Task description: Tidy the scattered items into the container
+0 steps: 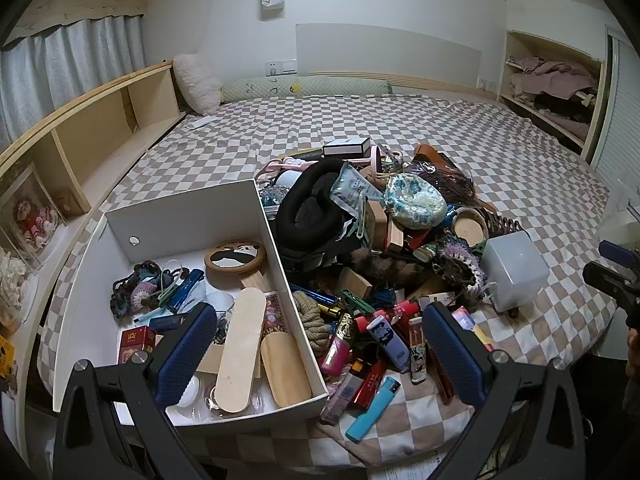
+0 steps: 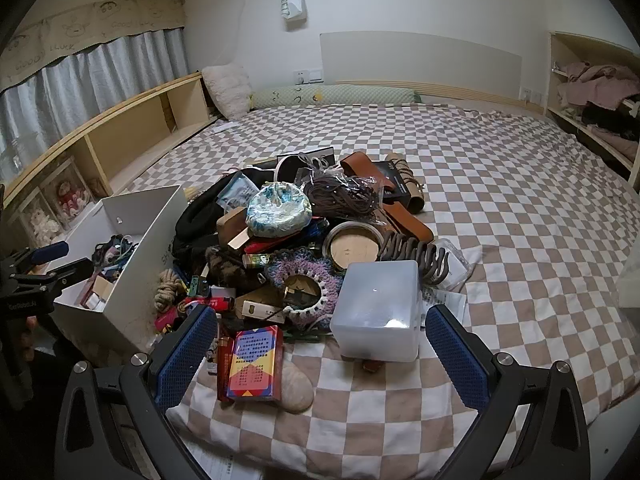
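Hovering over the mess with both grippers wide open and nothing held. The left gripper [image 1: 316, 344] hangs at the lower middle of its view, straddling the near wall of the white open-top box [image 1: 184, 216], which sits lower left on the checked bedsheet [image 1: 400, 128] and already holds a round wooden panda mirror [image 1: 235, 256] and a pale wooden board [image 1: 240, 344]. Probably parked there because it's the drop-off spot. The right gripper [image 2: 316, 352] faces the heap, with the frosted white plastic cube [image 2: 378, 310] and the bright patterned card box [image 2: 254, 362] between its fingers but untouched. My guess is the cube goes next, since it sits loose at the pile's edge.
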Motion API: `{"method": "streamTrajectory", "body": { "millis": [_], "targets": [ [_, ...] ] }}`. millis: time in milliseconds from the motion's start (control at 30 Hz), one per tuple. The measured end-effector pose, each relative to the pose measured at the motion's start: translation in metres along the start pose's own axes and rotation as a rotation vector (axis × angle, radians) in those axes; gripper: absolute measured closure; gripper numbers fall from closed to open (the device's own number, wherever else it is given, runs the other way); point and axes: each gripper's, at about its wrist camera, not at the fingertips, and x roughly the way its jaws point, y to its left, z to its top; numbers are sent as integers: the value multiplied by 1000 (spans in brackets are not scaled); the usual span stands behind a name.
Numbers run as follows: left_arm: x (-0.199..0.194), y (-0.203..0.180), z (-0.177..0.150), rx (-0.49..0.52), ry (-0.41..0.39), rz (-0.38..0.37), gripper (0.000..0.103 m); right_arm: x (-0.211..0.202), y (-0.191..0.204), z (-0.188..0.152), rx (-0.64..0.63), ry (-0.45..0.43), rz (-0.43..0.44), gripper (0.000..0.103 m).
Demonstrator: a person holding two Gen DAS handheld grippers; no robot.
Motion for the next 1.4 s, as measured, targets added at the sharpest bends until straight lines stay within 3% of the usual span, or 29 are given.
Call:
{"method": "streamTrajectory", "body": {
  "millis": [1000,1233,1400],
  "targets": [
    [0,-1,0,6,3,-3,0,4,3,-1,-6,21,-1,0],
    [-3,1,-2,4,4,-9,0,16,3,-6,13,84,40,0],
    [-4,2,-1,3,-1,-13,0,26,14,-12,-46,113,36,0]
  ]
}}
